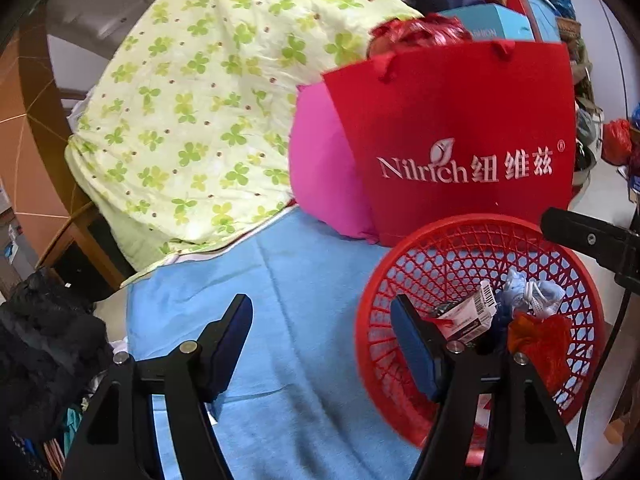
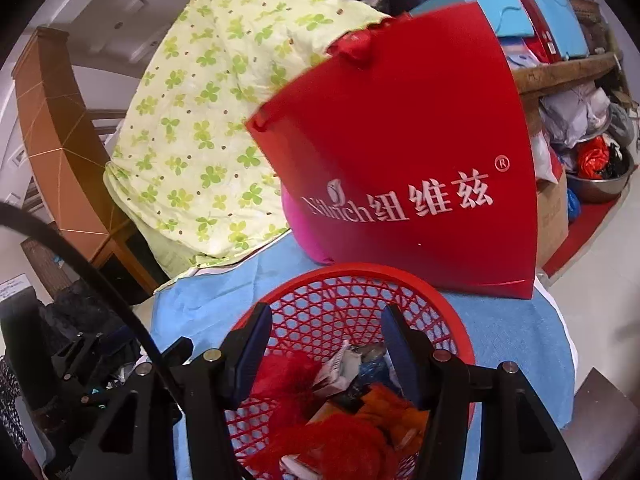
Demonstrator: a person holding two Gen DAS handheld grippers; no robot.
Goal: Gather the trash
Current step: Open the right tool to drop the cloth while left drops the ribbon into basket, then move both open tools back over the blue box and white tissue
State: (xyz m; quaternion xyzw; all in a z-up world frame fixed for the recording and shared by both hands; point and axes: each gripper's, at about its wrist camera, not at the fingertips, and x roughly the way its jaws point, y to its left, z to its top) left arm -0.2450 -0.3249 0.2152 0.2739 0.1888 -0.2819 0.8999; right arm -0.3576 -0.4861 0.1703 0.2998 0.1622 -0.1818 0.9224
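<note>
Right wrist view: our right gripper hangs spread and empty over the red basket of trash on the blue cloth. Left gripper, also spread, straddles its rim; we should lift clear without tipping it.

One red basket, one red paper bag, one pink cushion, perhaps five trash scraps.

The right gripper hangs with its fingers apart over a red basket full of trash. A big red bag stands just behind it.
</note>
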